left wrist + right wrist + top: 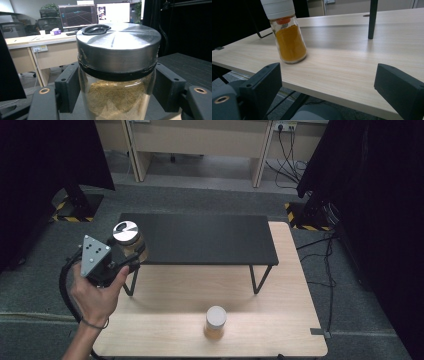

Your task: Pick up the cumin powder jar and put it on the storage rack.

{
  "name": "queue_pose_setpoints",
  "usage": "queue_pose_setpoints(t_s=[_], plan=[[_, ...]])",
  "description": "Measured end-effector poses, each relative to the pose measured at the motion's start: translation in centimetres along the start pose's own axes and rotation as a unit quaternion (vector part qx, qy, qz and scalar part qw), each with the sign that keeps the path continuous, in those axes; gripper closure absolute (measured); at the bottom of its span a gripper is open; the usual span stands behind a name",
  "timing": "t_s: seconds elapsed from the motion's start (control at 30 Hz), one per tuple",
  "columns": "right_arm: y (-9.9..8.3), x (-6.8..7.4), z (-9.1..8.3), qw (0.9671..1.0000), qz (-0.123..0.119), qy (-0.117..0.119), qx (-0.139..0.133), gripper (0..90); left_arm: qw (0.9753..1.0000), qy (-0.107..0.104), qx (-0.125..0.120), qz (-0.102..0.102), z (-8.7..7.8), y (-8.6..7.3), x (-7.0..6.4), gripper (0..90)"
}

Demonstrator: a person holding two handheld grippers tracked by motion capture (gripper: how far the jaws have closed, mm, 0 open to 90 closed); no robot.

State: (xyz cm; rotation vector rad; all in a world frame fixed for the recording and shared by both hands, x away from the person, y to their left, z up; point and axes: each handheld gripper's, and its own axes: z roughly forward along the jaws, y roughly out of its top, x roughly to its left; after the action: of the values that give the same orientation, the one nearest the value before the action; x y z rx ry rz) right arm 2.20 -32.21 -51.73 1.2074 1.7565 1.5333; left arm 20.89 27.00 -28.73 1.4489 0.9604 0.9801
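A glass jar with a silver metal lid (pixel 127 238) (pixel 117 62), holding brownish powder, is at the left end of the black shelf (pixel 200 239). My left gripper (pixel 131 256) (pixel 117 92) is shut on the jar, one black jaw on each side of the glass below the lid. A second jar (pixel 215 322) (pixel 285 32) with a white cap and orange powder stands upright on the wooden table (pixel 165 320) near its front edge. My right gripper (pixel 329 85) is open, its jaws wide apart, low at the table's edge and a little short of the orange jar.
The black shelf stands on thin metal legs (pixel 259 279) (pixel 372 18) over the back half of the table. Black curtains hang at both sides. Desks, cables and a wall socket lie beyond, with monitors (pixel 95 15) in the left gripper view.
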Motion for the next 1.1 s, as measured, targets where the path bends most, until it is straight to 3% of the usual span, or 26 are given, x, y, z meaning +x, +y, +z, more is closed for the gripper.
queue_pose_setpoints(t_s=[0.03,0.37,0.87,1.1], plan=[[0.0,0.0,0.0,1.0,0.0,0.001,0.0,8.0,0.9999,0.009,0.004,0.011,0.4,0.1,0.0,30.5],[-0.1,-0.1,0.1,1.0,0.001,0.002,0.001,8.2,0.999,0.026,0.028,0.021,2.2,-0.3,0.5,30.5],[-0.1,-0.2,0.4,1.0,0.002,0.006,0.005,8.8,0.9976,0.038,0.057,0.004,3.7,-1.2,1.4,30.5],[-0.1,-0.2,0.4,0.9999,0.003,0.007,0.007,9.0,0.9976,0.038,0.057,-0.005,4.0,-1.8,1.7,30.5]])
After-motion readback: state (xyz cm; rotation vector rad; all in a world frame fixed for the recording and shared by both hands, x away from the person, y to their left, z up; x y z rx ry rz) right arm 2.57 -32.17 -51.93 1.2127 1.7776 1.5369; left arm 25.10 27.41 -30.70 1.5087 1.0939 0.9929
